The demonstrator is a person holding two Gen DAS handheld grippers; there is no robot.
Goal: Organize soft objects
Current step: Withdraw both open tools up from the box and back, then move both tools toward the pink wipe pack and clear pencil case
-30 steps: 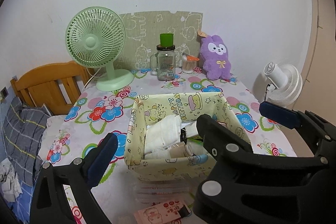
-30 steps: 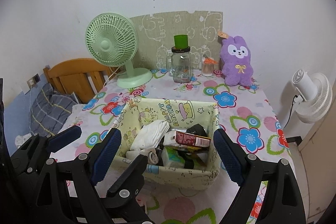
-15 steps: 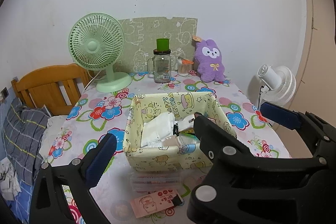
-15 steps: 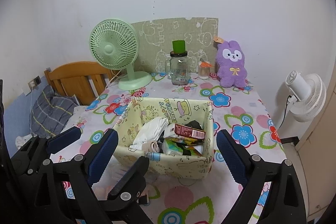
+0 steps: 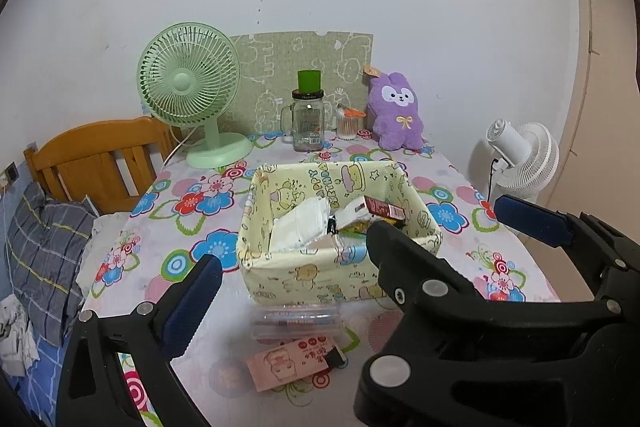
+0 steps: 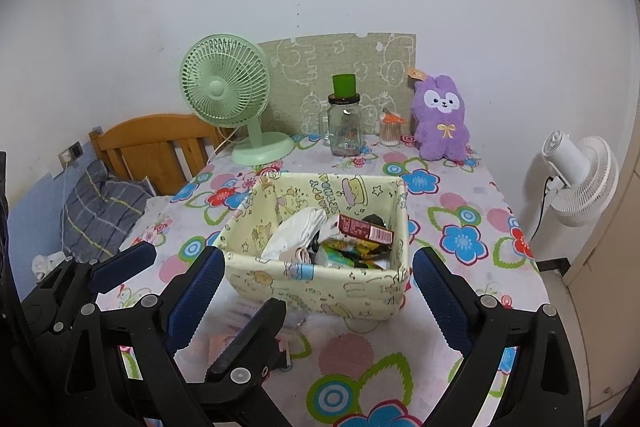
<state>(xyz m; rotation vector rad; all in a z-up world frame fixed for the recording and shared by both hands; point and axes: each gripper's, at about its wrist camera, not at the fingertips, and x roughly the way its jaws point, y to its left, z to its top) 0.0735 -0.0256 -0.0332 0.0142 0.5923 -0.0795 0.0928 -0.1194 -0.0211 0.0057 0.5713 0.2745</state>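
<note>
Yellow fabric bin (image 6: 316,279) is seen mid-table (image 6: 460,199), its long axis across the view, holding white folded cloth (image 6: 298,233) lying slantwise toward the far wall. Both the right gripper (image 6: 316,287) and left gripper (image 5: 356,251) are held wide open, empty, short of the bin. Sorting is judged unfinished; next, a reach for a soft item is called for, perhaps the purple plush (image 6: 440,121)

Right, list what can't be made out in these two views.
- Fabric bin contents: both views, lower layers buried under the white cloth and red packet.
- Clear case in front of the bin: the right wrist view hides it behind the left gripper.
- Pink card print: too small.
- Jar contents: unclear.
</note>
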